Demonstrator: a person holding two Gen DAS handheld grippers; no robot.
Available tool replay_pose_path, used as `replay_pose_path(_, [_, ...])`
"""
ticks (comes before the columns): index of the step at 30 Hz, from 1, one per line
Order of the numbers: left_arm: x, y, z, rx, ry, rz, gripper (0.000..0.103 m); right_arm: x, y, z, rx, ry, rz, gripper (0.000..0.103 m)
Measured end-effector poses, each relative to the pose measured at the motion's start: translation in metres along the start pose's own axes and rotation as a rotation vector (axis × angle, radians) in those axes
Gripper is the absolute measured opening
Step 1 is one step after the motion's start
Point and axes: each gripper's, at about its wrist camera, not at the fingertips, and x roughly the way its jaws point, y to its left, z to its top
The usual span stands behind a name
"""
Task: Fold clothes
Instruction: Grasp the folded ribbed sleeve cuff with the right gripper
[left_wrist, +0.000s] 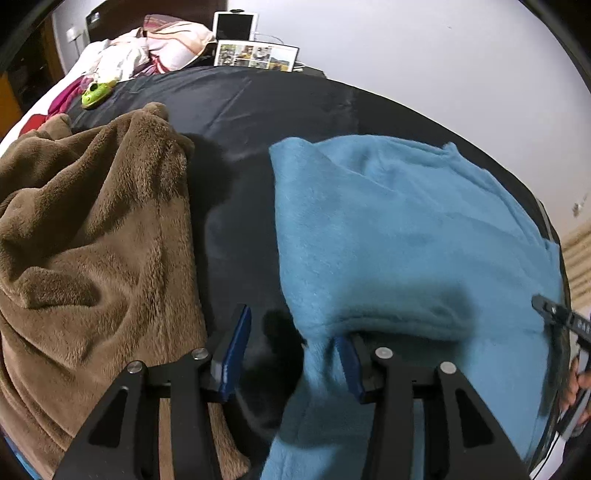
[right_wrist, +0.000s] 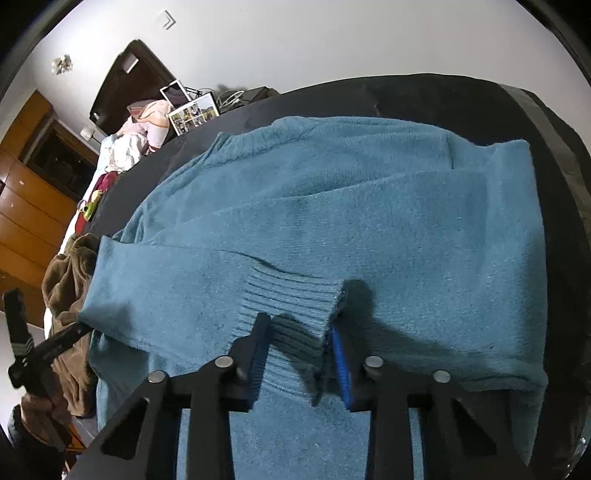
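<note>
A blue knit sweater (right_wrist: 369, 206) lies spread on a black sheet (left_wrist: 251, 107), with one sleeve folded across its body. My right gripper (right_wrist: 299, 354) is shut on that sleeve's ribbed cuff (right_wrist: 295, 299), which bunches between the blue pads and casts a shadow on the body beneath. My left gripper (left_wrist: 291, 354) stands open at the sweater's (left_wrist: 406, 229) near left edge. Its right finger (left_wrist: 349, 365) is tucked under a fold and some fabric hangs between the fingers. The left gripper (right_wrist: 55, 343) also shows at the sweater's folded corner in the right wrist view.
A crumpled brown fleece garment (left_wrist: 92, 240) lies left of the sweater, with a bare strip of sheet between them. Pillows and bedding (left_wrist: 162, 44), a green toy (left_wrist: 94, 94) and a photo frame (left_wrist: 255, 55) sit at the far end. A wooden wardrobe (right_wrist: 26, 206) stands beyond.
</note>
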Motion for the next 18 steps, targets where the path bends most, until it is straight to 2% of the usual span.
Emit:
replay_pose_path(3, [0.002,-0.004,0.004,0.013,-0.003,0.011,0.055,-0.011,0.003,0.003,-0.012,-0.039,0.007,0.009])
replay_pose_path(6, [-0.002,-0.008,0.005,0.033,-0.015,0.017,0.055,-0.024,0.006,0.006,-0.023,-0.083,0.012,0.008])
replay_pose_path(8, [-0.004,-0.011,0.005,0.046,-0.023,0.017,0.057,-0.042,0.008,0.011,-0.023,-0.142,0.005,0.007])
replay_pose_path(10, [-0.002,-0.013,0.005,0.060,-0.023,0.011,0.064,-0.062,0.007,0.016,-0.021,-0.205,-0.025,0.007])
replay_pose_path(12, [0.003,-0.018,0.004,0.076,-0.018,0.011,0.066,-0.079,0.002,0.020,-0.019,-0.260,-0.080,0.007])
replay_pose_path(15, [0.013,-0.024,0.001,0.104,-0.003,0.029,0.066,-0.077,-0.010,0.020,-0.017,-0.243,-0.130,0.007])
replay_pose_path(18, [0.019,-0.025,-0.001,0.129,0.001,0.052,0.068,-0.054,-0.025,0.015,-0.002,-0.159,-0.158,0.007])
